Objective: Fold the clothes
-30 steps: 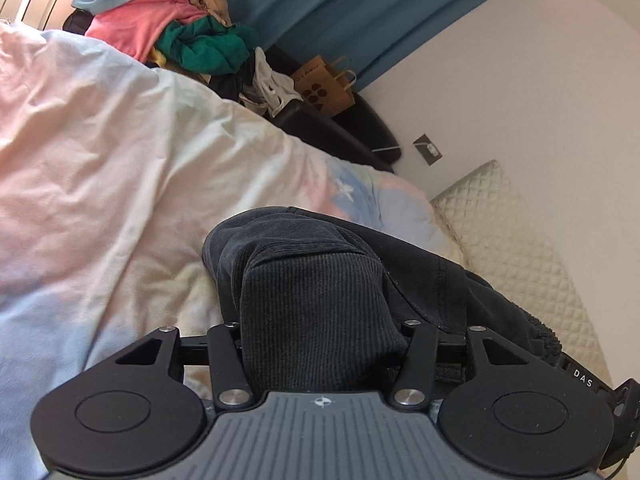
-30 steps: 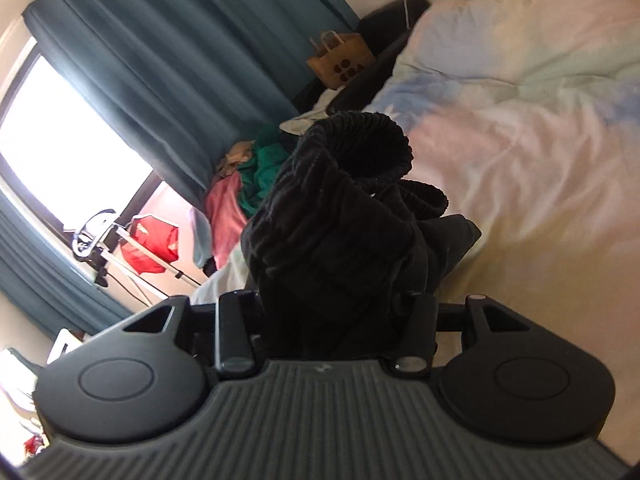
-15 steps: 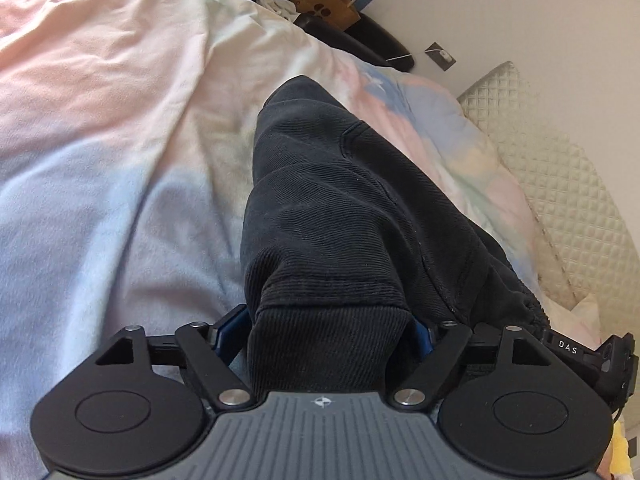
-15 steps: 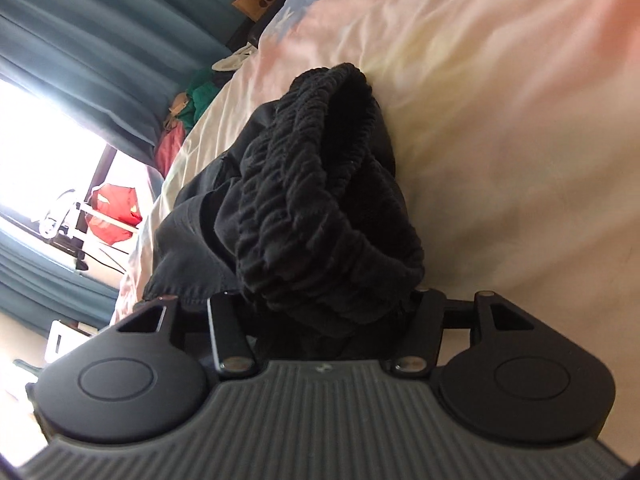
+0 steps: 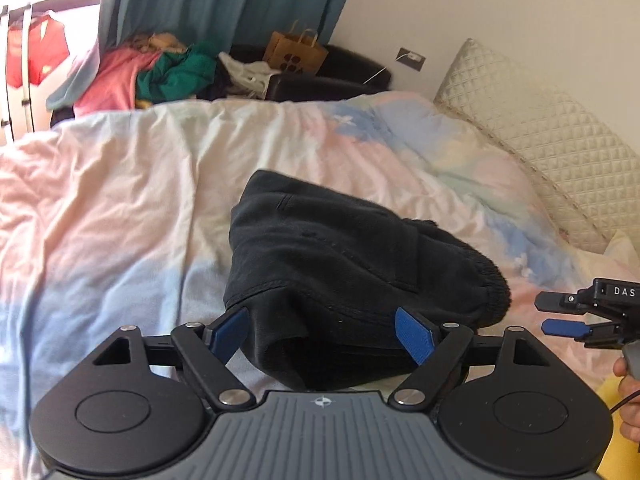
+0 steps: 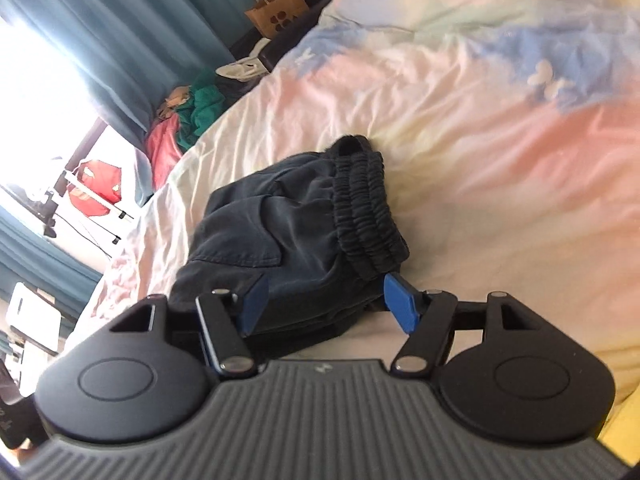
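A pair of black shorts [image 5: 344, 256] lies folded in a bundle on the pastel duvet [image 5: 120, 184], its ribbed elastic waistband [image 6: 370, 208] on the right side. My left gripper [image 5: 324, 330] stands open, blue pads spread on either side of the bundle's near edge, gripping nothing. In the right wrist view my right gripper [image 6: 326, 300] is open too, with the shorts [image 6: 280, 232] lying just beyond its pads. The right gripper also shows at the right edge of the left wrist view [image 5: 576, 320], held by a hand [image 5: 630, 400].
A quilted cream headboard [image 5: 540, 140] runs along the right of the bed. Past the far edge lie a heap of pink and green clothes [image 5: 160, 76], a brown paper bag [image 5: 294, 56] and teal curtains [image 5: 224, 0]. A red garment [image 6: 94, 188] hangs on a rack by the window.
Both grippers lowered the shorts onto the duvet, opened and let go. They have pulled back a little, and the bundle now rests on the bed by itself.
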Tool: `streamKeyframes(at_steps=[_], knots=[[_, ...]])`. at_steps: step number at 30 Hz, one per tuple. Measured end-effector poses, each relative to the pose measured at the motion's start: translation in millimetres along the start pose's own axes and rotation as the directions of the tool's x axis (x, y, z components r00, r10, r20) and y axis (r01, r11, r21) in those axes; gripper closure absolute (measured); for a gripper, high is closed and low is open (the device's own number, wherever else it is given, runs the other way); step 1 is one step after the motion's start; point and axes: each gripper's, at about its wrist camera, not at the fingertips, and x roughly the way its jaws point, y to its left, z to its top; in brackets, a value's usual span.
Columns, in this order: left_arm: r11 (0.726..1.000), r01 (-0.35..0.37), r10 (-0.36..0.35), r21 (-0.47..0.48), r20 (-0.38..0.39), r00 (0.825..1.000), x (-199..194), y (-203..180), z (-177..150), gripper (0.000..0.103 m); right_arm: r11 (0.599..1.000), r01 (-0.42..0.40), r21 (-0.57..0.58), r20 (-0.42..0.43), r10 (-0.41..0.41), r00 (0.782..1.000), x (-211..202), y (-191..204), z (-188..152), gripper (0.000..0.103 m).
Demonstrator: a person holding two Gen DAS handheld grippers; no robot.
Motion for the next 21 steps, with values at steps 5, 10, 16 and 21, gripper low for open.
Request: streamKeyframes(at_steps=[5, 10, 16, 21], knots=[[0.998, -0.033, 0.028, 0.049, 0.095, 0.995, -77, -43, 5, 0.008, 0.990, -0.032, -0.140, 0.069, 0.042, 0.997, -66, 43, -13, 0.017], [0.993, -0.058, 0.038, 0.105, 0.187, 0.982, -158, -82, -12, 0.000, 0.960, -0.016, -0.278, 0.108, 0.048, 0.993, -119, 86, -40, 0.017], [0.987, -0.107, 0.075, 0.119, 0.250, 0.965, -218, -105, -42, 0.000, 0.935, 0.008, -0.355, 0.188, 0.063, 0.980, -163, 110, -82, 0.017], [0.977, -0.189, 0.155, 0.093, 0.291, 0.944, -254, -109, -79, 0.000, 0.917, 0.031, -0.398, 0.244, 0.073, 0.967, -183, 118, -118, 0.017]])
